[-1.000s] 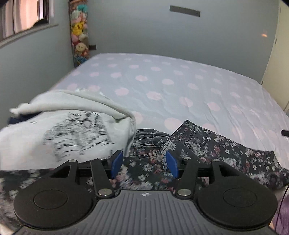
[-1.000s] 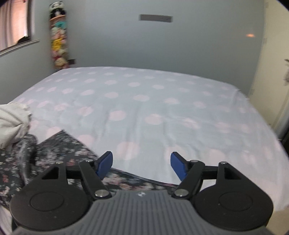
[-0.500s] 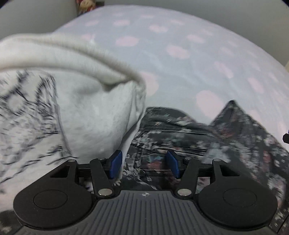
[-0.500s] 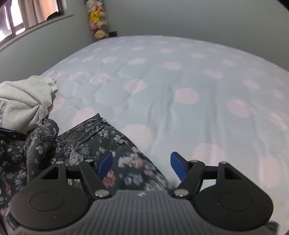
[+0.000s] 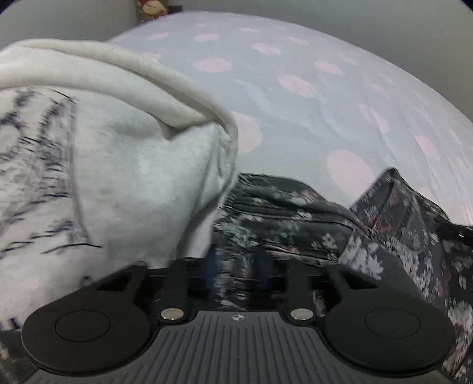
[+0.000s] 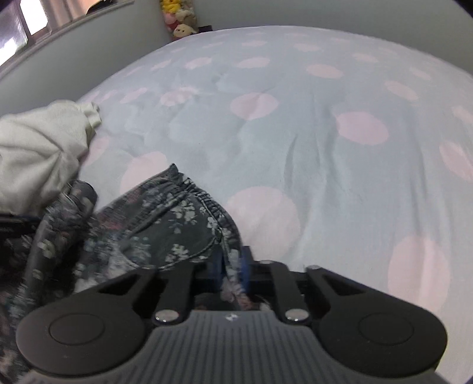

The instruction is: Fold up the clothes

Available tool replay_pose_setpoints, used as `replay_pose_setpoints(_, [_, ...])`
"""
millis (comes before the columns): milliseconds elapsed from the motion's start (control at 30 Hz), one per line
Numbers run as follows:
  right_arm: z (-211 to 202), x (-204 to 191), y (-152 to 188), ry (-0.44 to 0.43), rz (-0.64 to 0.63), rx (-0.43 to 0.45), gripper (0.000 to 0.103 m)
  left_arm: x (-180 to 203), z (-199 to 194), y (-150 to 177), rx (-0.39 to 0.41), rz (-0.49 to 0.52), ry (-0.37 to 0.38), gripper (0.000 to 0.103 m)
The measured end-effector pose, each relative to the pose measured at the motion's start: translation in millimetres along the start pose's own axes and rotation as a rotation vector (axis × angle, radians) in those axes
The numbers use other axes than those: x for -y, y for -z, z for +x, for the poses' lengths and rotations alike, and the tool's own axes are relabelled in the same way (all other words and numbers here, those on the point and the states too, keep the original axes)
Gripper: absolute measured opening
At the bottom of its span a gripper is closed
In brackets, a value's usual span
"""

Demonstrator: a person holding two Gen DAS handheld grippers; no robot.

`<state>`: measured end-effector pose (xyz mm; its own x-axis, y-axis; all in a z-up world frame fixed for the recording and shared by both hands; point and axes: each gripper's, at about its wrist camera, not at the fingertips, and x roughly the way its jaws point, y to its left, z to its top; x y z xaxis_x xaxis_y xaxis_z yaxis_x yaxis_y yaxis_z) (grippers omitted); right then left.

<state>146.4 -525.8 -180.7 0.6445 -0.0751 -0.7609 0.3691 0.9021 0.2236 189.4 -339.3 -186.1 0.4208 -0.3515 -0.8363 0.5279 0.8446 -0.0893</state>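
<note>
Dark floral pants (image 5: 295, 218) lie crumpled on the bed; they also show in the right wrist view (image 6: 165, 224). My left gripper (image 5: 235, 265) is low on the pants' waistband, its blue fingers blurred and closing in on the fabric. My right gripper (image 6: 232, 265) is shut on the elastic waistband edge of the pants. A white printed sweatshirt (image 5: 97, 165) lies heaped just left of the left gripper and over part of the pants; it also shows at the left in the right wrist view (image 6: 38, 153).
The bed (image 6: 310, 133) has a pale blue sheet with pink dots stretching far and right. Stuffed toys (image 6: 180, 20) hang at the far wall corner. A window (image 6: 35, 17) is at upper left.
Both grippers dropped down onto the floral pants. The right gripper's fingers closed from wide open onto the waistband. The left gripper's fingers narrowed on the fabric.
</note>
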Motion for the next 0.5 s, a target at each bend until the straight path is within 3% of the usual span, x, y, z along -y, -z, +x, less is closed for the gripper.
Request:
replay_pose_setpoints(100, [-32, -5, -2, -0.006, -0.003, 0.058, 0.011, -1, -33, -4, 0.058, -0.018, 0.009, 0.007])
replay_pose_setpoints(133, [-45, -7, -3, -0.007, -0.007, 0.082, 0.011, -1, -46, -5, 0.079, -0.017, 0.010, 0.000])
replay_pose_setpoints(300, [-120, -14, -11, 0.046, -0.026, 0.214, 0.010, 13, -117, -11, 0.193, 0.015, 0.039, 0.000])
replay_pose_setpoints(500, [-229, 5, -11, 0.145, 0.002, 0.401, 0.010, 75, -204, -28, 0.382, 0.111, 0.151, 0.000])
